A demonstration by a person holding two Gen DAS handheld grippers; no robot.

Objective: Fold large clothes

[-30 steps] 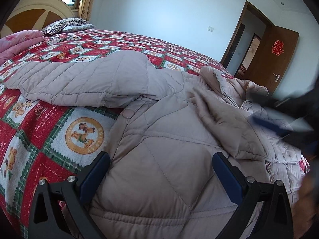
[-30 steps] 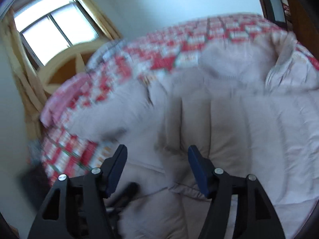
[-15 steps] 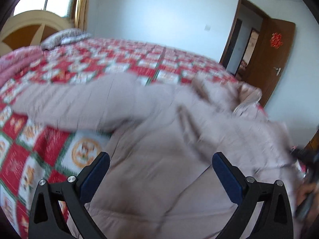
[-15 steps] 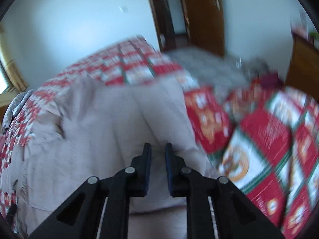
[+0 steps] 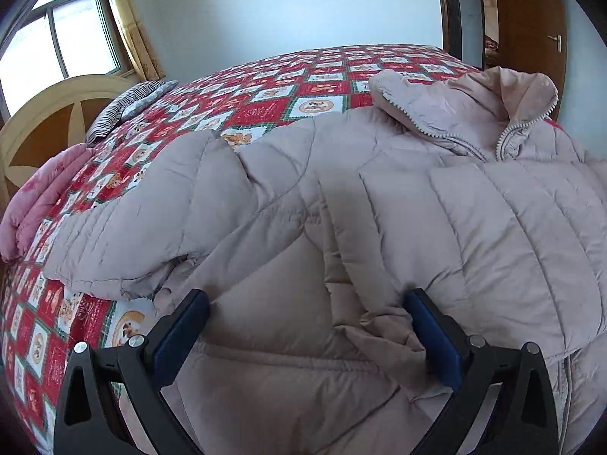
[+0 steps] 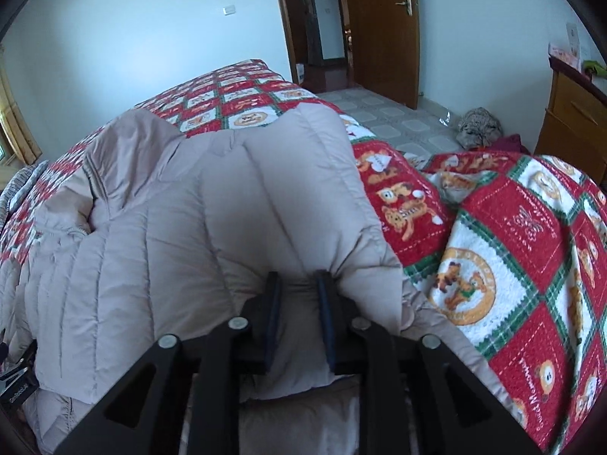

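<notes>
A large beige quilted puffer jacket lies spread on a bed with a red, white and green patterned blanket. Its collar with an open zipper is at the far right, and one sleeve reaches left. My left gripper is open, its jaws wide apart over a fold of the jacket's lower part. In the right wrist view, my right gripper is shut on a bunched fold of the jacket, which drapes over the blanket.
A wooden headboard, a striped pillow and a pink folded quilt are at the left. A brown door and tiled floor lie beyond the bed. A wooden cabinet stands at the right, with a grey bundle on the floor.
My right gripper has closed on a fold of the jacket and swung to face the door. The jacket's front panel now lies flat over its body. My left gripper stayed open.
</notes>
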